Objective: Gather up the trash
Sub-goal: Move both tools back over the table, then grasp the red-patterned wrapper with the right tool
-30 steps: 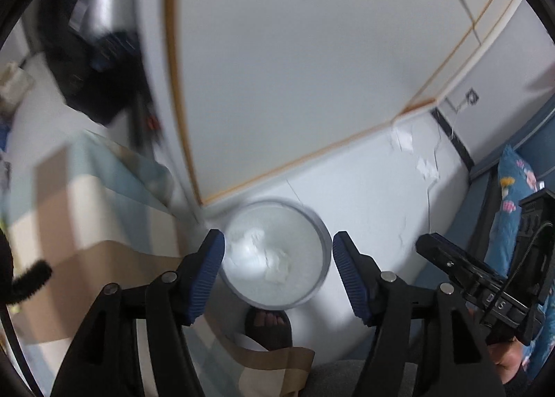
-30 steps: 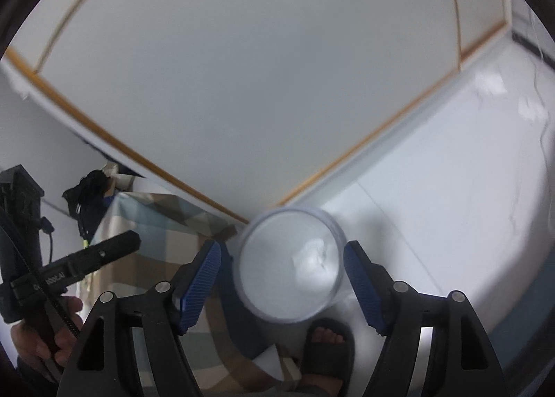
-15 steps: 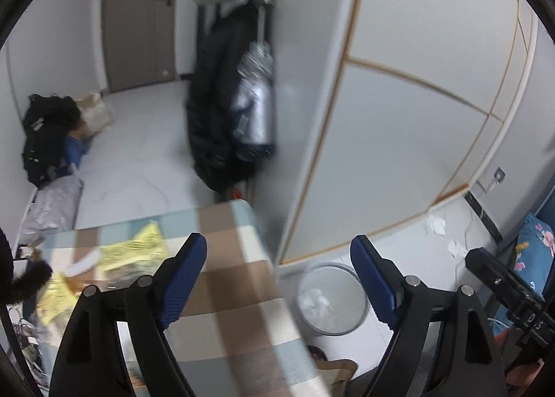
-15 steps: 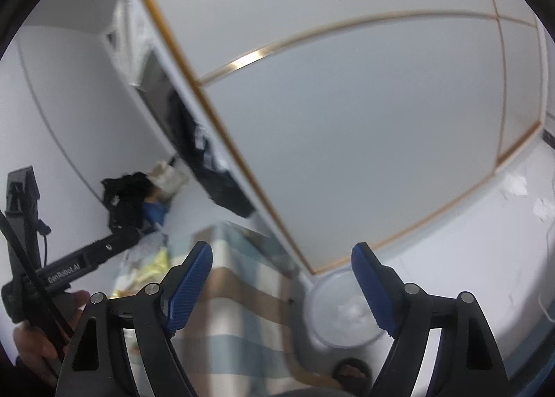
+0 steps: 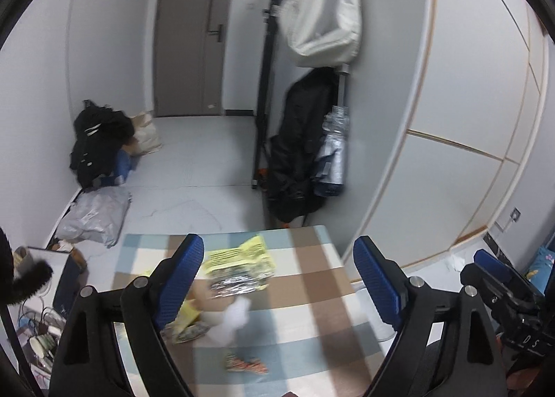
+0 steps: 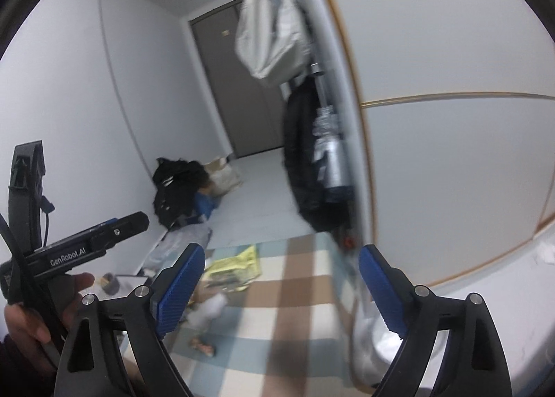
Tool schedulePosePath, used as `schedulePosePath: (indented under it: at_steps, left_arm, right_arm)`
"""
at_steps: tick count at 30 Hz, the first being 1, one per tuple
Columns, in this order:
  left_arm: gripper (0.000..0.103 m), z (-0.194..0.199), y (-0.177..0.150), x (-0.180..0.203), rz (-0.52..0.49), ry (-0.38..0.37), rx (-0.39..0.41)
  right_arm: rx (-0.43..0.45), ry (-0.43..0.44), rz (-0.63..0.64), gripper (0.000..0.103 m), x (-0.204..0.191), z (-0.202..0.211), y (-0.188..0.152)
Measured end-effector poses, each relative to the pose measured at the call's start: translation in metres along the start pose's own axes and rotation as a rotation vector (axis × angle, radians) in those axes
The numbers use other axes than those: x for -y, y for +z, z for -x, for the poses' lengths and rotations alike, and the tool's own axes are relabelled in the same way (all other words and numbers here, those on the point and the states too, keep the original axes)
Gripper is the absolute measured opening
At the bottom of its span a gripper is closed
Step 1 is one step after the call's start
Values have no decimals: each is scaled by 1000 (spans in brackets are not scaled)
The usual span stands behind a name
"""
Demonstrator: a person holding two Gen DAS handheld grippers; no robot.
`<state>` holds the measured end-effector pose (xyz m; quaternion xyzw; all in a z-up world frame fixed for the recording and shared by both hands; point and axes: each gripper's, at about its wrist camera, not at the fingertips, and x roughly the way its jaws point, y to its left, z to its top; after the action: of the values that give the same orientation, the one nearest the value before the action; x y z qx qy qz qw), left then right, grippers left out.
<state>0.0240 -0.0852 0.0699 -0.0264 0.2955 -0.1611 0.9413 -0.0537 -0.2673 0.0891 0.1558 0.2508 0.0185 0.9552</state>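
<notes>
both grippers spread wide (empty); left gripper (image 6: 104,237) reads "genrobot.ai".

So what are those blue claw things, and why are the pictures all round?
Each picture comes from a camera fixed to a hand-held grabber, looking out along its two blue fingers; the fisheye lens bends everything round. One view is from the left gripper, the other from the right gripper. A person holds them: you can see a hand gripping the left one. Both are open and hold nothing. Below is a checked table with trash on it: a yellow wrapper, a white tissue and a small orange scrap. The bin stands beside the table.
</notes>
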Motion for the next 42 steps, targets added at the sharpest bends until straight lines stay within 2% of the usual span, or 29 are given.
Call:
schedulePosePath:
  at_steps: [7, 13, 20, 24, 29, 42]
  left_arm:
    - [86, 6, -18, -48, 57, 49, 29]
    - [86, 2, -40, -88, 115, 73, 8]
    - [86, 1, -62, -116, 143, 98, -1]
    - [86, 2, -66, -130, 156, 103, -4]
    - [86, 2, -69, -143, 172, 134, -12]
    - [86, 5, -72, -168, 237, 148, -28]
  right_arm:
    - [-39, 35, 69, 95, -52, -21, -21]
    - [-91, 50, 118, 95, -83, -43, -41]
    - [-170, 64, 196, 95, -113, -72, -70]
    - [-174, 72, 243, 95, -129, -81, -84]
    - [-208, 71, 284, 95, -139, -96, -98]
    - [-329, 95, 377, 93, -154, -137, -132]
